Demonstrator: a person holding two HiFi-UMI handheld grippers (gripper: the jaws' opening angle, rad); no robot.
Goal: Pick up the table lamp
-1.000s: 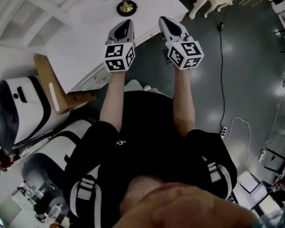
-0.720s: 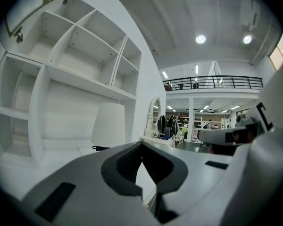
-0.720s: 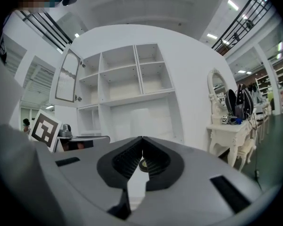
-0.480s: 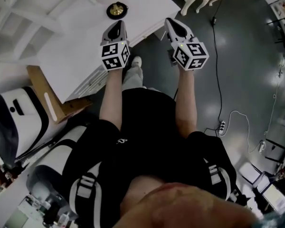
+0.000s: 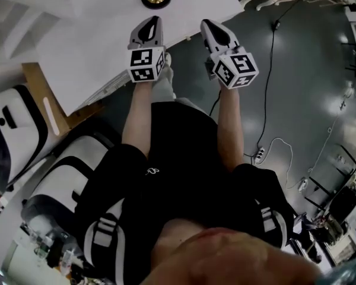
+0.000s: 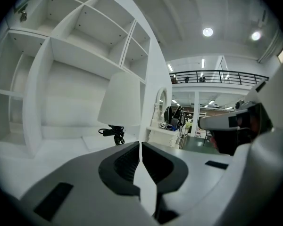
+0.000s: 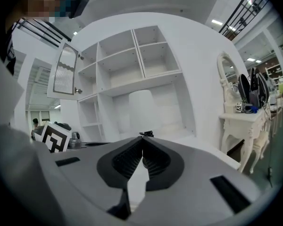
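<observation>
My left gripper (image 6: 140, 145) has its jaws closed on nothing, over the near edge of the white table (image 5: 95, 46). My right gripper (image 7: 142, 140) is closed and empty too, off the table's right corner. The table lamp (image 6: 119, 100) stands toward the far edge, well apart from both, with what looks like a coiled cord at its foot.

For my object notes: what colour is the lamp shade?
White lamp shade, best in the left gripper view.
</observation>
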